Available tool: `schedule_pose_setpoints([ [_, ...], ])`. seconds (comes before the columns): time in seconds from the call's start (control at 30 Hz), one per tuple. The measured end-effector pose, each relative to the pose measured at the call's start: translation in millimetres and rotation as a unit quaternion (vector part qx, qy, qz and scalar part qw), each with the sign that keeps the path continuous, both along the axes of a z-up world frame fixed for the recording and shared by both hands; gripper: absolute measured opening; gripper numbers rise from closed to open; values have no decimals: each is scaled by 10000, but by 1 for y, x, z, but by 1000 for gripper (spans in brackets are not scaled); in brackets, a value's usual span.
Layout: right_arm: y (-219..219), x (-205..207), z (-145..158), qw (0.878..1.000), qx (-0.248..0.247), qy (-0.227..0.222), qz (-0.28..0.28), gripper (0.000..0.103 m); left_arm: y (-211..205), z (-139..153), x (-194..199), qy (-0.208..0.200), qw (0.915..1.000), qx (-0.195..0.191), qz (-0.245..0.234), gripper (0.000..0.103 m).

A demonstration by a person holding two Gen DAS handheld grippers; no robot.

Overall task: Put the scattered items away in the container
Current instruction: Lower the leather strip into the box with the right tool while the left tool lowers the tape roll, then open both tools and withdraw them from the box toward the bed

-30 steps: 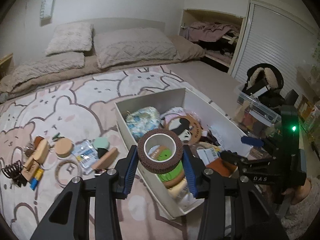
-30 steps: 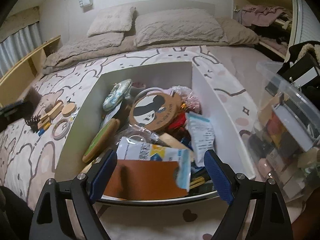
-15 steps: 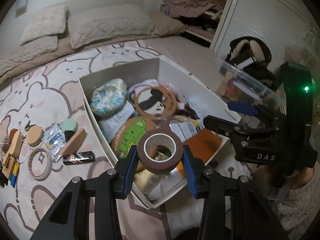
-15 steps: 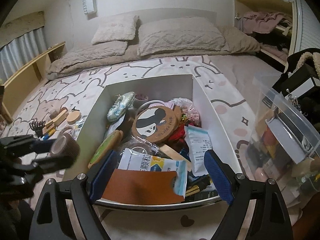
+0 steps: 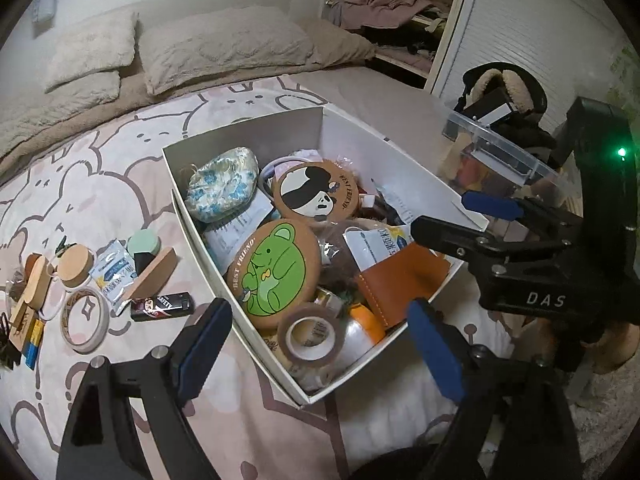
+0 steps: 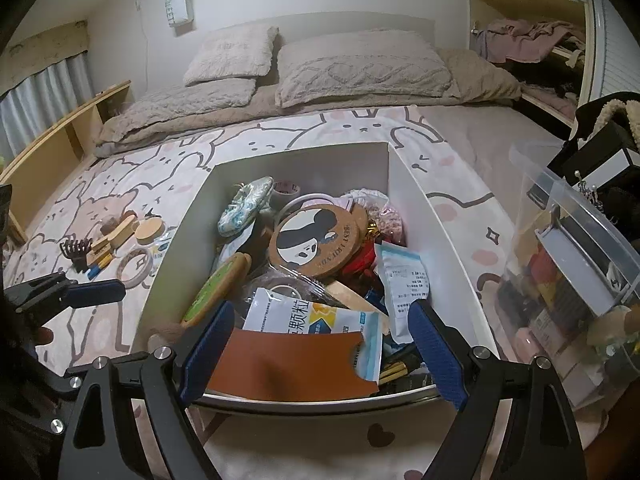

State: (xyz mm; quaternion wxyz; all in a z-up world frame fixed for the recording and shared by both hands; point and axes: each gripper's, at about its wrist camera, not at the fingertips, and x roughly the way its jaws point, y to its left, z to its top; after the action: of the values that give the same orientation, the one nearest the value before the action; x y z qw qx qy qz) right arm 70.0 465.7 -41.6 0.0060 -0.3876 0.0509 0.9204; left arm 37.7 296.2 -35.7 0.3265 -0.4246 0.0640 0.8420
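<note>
A white box [image 5: 188, 216] stands on the bed, full of items. A brown tape roll [image 5: 311, 334] lies in its near corner, below my open, empty left gripper [image 5: 320, 344]. A green bear coaster [image 5: 274, 270] and a panda coaster [image 5: 314, 192] lie in the box too. My right gripper [image 6: 320, 350] is open and empty over the box's near edge [image 6: 320, 402], above a brown leather sleeve [image 6: 288, 364]. Scattered items lie on the bed left of the box: a lighter [image 5: 162, 306], a white tape ring [image 5: 85, 318], a wooden block [image 5: 154, 274], a wooden lid [image 5: 76, 264].
A clear plastic bin [image 6: 576, 276] with clutter stands right of the box. Pillows [image 6: 360, 64] lie at the head of the bed. A wooden shelf [image 6: 52, 152] runs along the left side. A black hair claw [image 6: 75, 250] lies among the scattered items.
My left gripper has opened and let go of the brown tape roll, which now lies in the box's near corner. The right gripper has hardly moved.
</note>
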Motion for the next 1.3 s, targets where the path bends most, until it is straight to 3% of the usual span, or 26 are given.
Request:
schedule_pose_setpoints([
  [0.67, -12, 23, 31, 9989, -89, 451, -18, 89, -27, 26, 7, 286, 9991, 151, 288, 90],
  [0.8, -20, 33, 39, 9979, 91, 644, -14, 89, -36, 35, 10, 430, 9979, 180, 452, 100],
  [0.83, -21, 36, 42, 9974, 93, 720, -22, 89, -38, 37, 11, 473, 9975, 193, 490, 101],
  [0.87, -21, 38, 44, 9968, 64, 796, -22, 103, -39, 39, 12, 501, 9972, 197, 513, 102],
  [1.03, -21, 50, 48, 9945, -58, 1034, -139, 103, -48, 46, 16, 619, 9961, 194, 604, 103],
  [1.3, -31, 66, 51, 9939, 184, 1054, -251, 103, -57, 56, 29, 877, 9938, 176, 667, 103],
])
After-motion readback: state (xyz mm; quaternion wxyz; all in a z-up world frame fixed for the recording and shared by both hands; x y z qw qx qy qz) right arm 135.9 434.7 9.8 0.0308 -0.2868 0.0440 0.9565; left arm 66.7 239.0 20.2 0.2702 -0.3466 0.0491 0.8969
